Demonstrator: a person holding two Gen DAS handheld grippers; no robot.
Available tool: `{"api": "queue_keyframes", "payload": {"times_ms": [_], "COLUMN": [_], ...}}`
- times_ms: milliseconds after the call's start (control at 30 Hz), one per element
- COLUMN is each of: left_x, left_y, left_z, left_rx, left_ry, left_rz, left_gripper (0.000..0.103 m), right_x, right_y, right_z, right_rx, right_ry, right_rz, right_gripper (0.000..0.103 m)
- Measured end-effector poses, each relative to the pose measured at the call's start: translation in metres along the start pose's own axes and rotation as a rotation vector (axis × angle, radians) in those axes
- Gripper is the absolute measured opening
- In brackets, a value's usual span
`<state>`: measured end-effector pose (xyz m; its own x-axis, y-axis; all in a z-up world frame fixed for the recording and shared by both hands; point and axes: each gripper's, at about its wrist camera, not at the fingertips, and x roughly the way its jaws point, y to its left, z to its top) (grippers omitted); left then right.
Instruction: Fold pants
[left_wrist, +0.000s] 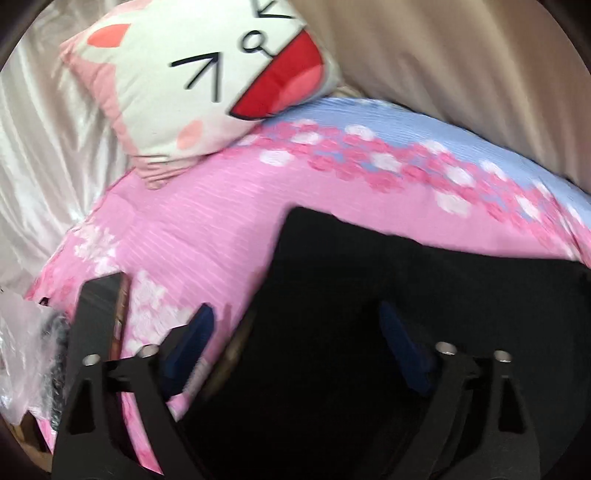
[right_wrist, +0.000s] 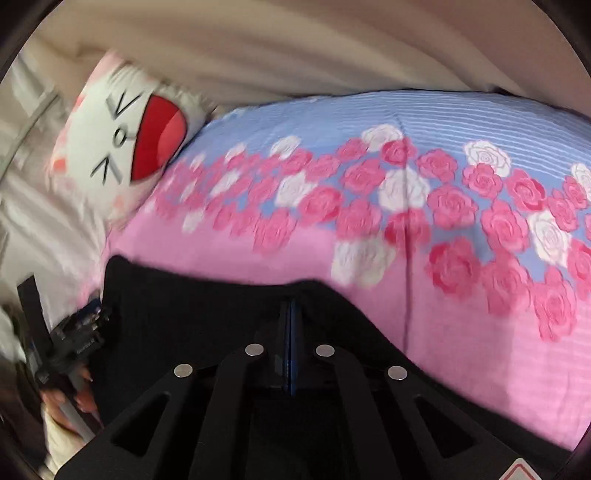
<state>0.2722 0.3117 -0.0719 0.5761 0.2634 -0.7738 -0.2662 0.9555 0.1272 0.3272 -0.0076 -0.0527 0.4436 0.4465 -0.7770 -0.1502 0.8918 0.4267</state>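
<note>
Black pants (left_wrist: 369, 280) lie on a pink and blue rose-print bed sheet (left_wrist: 207, 229). My left gripper (left_wrist: 295, 332) is open, its blue pads spread wide over the pants' left edge, holding nothing. In the right wrist view the pants (right_wrist: 192, 306) fill the lower middle. My right gripper (right_wrist: 291, 332) has its blue pads pressed together on the pants' upper edge. The left gripper also shows in the right wrist view (right_wrist: 79, 326), at the pants' left side, held by a hand.
A white cat-face pillow (left_wrist: 192, 81) with a red mouth lies at the head of the bed, also in the right wrist view (right_wrist: 125, 144). Beige curtain (left_wrist: 461, 66) hangs behind. A dark phone-like object (left_wrist: 103, 314) lies on the sheet's left edge.
</note>
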Motion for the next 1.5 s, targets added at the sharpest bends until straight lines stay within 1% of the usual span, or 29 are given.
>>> {"api": "queue_keyframes", "payload": {"times_ms": [33,100,133,200,233,267,333,367,400,433,500,533,600,633,700,767,933,967,1000,1067,1100,1133,1167,1233,1300,1367,1433,1467,1500], "left_x": [-0.002,-0.016,-0.028,-0.042,-0.044,-0.046,-0.063,-0.076,-0.092,-0.107,-0.126,-0.135,-0.149,-0.154,-0.164,-0.172,-0.186,-0.190,-0.193,-0.200,-0.204,-0.207,-0.212,-0.218,-0.221,-0.224,-0.225,-0.225,-0.224], "left_y": [0.006,0.018,0.022,0.020,0.015,0.011,-0.001,-0.007,-0.015,-0.023,-0.039,-0.048,-0.071,-0.082,-0.106,-0.129,-0.179,-0.191,-0.200,-0.218,-0.226,-0.230,-0.236,-0.243,-0.248,-0.257,-0.267,-0.270,-0.273], "left_z": [0.005,0.007,0.005,0.000,-0.001,-0.002,-0.007,-0.011,-0.016,-0.022,-0.029,-0.033,-0.044,-0.049,-0.058,-0.067,-0.082,-0.085,-0.087,-0.093,-0.096,-0.098,-0.103,-0.111,-0.118,-0.129,-0.138,-0.141,-0.144], "left_rx": [-0.030,-0.072,-0.070,-0.030,-0.012,-0.004,0.025,0.042,0.059,0.076,0.106,0.124,0.159,0.177,0.203,0.227,0.268,0.278,0.283,0.291,0.293,0.295,0.293,0.287,0.278,0.280,0.294,0.296,0.299], "left_ry": [0.020,0.006,-0.026,-0.061,-0.067,-0.076,-0.106,-0.127,-0.146,-0.156,-0.170,-0.176,-0.178,-0.175,-0.173,-0.173,-0.144,-0.142,-0.142,-0.142,-0.142,-0.145,-0.151,-0.161,-0.176,-0.205,-0.214,-0.211,-0.202], "left_rz": [-0.019,-0.015,-0.011,0.007,0.015,0.026,0.021,0.001,-0.020,-0.027,-0.042,-0.049,-0.077,-0.089,-0.111,-0.120,-0.152,-0.156,-0.156,-0.152,-0.155,-0.160,-0.166,-0.172,-0.178,-0.175,-0.168,-0.169,-0.174], "left_gripper": [0.091,0.087,0.087,0.087,0.087,0.086,0.086,0.086,0.086,0.088,0.088,0.088,0.088,0.088,0.088,0.088,0.088,0.088,0.088,0.088,0.088,0.088,0.090,0.093,0.093,0.094,0.094,0.094,0.094], "right_x": [-0.005,-0.022,-0.036,-0.045,-0.034,-0.024,-0.027,-0.042,-0.058,-0.077,-0.124,-0.141,-0.169,-0.178,-0.200,-0.220,-0.275,-0.286,-0.293,-0.309,-0.315,-0.328,-0.337,-0.362,-0.383,-0.398,-0.407,-0.409,-0.408], "right_y": [0.007,0.025,0.031,0.032,0.022,0.011,-0.008,-0.010,-0.007,-0.004,-0.001,-0.001,-0.010,-0.019,-0.048,-0.079,-0.167,-0.186,-0.200,-0.224,-0.228,-0.229,-0.227,-0.233,-0.255,-0.281,-0.298,-0.309,-0.315], "right_z": [0.000,-0.009,-0.019,-0.029,-0.028,-0.026,-0.020,-0.019,-0.020,-0.024,-0.047,-0.059,-0.093,-0.109,-0.152,-0.190,-0.251,-0.261,-0.267,-0.276,-0.279,-0.283,-0.285,-0.296,-0.309,-0.315,-0.312,-0.309,-0.305], "right_rx": [-0.026,-0.069,-0.102,-0.134,-0.135,-0.115,-0.002,0.035,0.028,0.005,-0.048,-0.062,-0.067,-0.057,-0.013,0.038,0.234,0.267,0.284,0.337,0.357,0.362,0.357,0.360,0.406,0.447,0.454,0.448,0.443], "right_ry": [-0.012,-0.065,-0.083,-0.095,-0.066,-0.039,-0.049,-0.089,-0.137,-0.179,-0.259,-0.277,-0.263,-0.249,-0.225,-0.224,-0.257,-0.266,-0.279,-0.310,-0.321,-0.346,-0.371,-0.419,-0.448,-0.457,-0.446,-0.435,-0.428], "right_rz": [-0.028,-0.014,0.003,-0.016,-0.074,-0.091,-0.002,-0.011,-0.021,-0.026,-0.071,-0.094,-0.140,-0.171,-0.278,-0.377,-0.489,-0.520,-0.522,-0.432,-0.426,-0.462,-0.495,-0.548,-0.578,-0.638,-0.653,-0.648,-0.653], "right_gripper": [0.000,0.002,0.002,0.002,0.000,0.000,0.000,0.003,0.010,0.010,0.010,0.010,0.010,0.010,0.010,0.010,0.010,0.001,0.000,0.000,0.002,0.010,0.014,0.016,0.016,0.019,0.036,0.054,0.061]}}
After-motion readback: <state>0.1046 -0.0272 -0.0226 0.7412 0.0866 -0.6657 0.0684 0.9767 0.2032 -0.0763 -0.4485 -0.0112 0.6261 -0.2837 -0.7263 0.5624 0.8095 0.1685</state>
